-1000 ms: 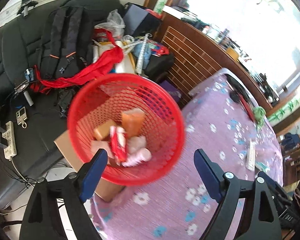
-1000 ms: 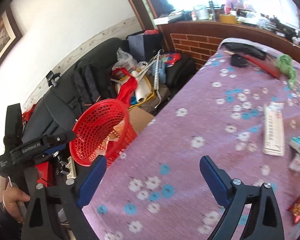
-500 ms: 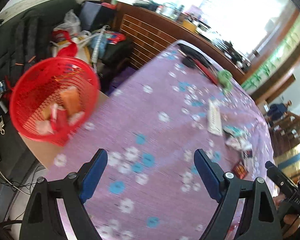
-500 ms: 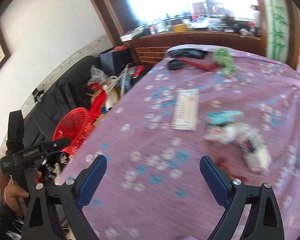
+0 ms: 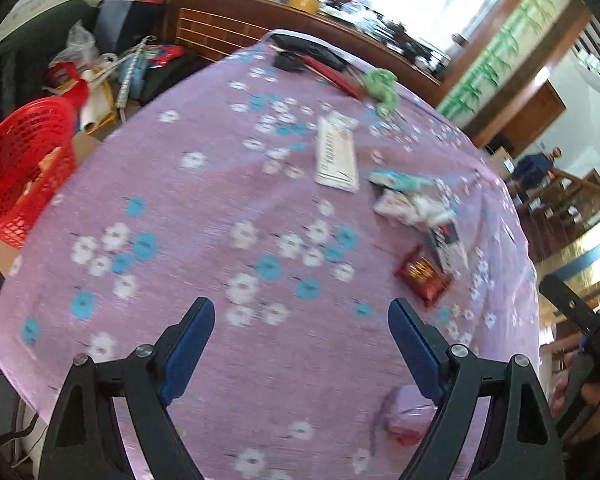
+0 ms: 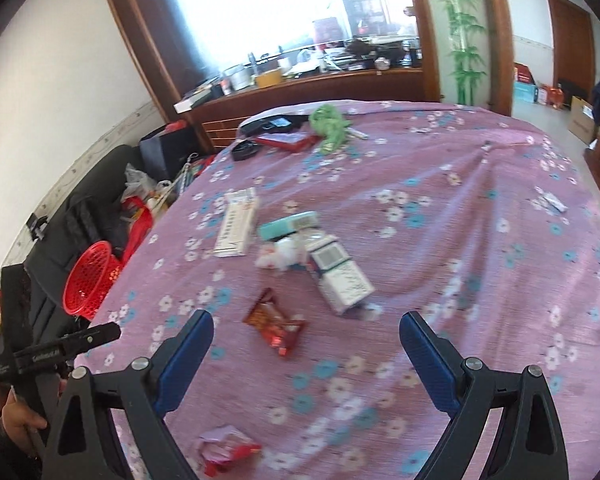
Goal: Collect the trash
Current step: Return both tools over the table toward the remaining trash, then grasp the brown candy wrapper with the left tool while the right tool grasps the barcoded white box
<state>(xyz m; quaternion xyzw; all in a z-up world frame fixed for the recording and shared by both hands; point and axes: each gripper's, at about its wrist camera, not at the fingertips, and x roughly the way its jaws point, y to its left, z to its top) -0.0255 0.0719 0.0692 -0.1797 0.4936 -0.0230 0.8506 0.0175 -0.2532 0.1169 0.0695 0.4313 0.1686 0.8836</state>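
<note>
**A:** Where's the trash sitting?

**B:** On the counter (image 6: 480, 208), which has a purple cloth with white and blue flowers. Most of it lies in a loose cluster near the middle: a red snack wrapper (image 6: 274, 326), a white and blue carton (image 6: 340, 276) on its side just beyond it, some crumpled white paper (image 6: 280, 254) touching the carton's far end, and a teal packet (image 6: 288, 226) behind that. A long white box (image 6: 236, 228) lies just left of the cluster.

**A:** Anything closer?

**B:** A crumpled pink and red wrapper (image 6: 226, 450) near the front edge, low between the right hand-held gripper's (image 6: 306, 346) fingers. A small white scrap (image 6: 552, 202) lies well apart on the far right.

**A:** And the basket?

**B:** The red basket (image 5: 16, 168) sits off the counter's left edge, some pieces already inside.

**A:** The grippers?

**B:** Both spread wide, empty, above the cloth. The left hand-held gripper (image 5: 302, 334) has bare cloth between its blue pads; the red snack wrapper lies beyond the right one's fingertips.
</note>
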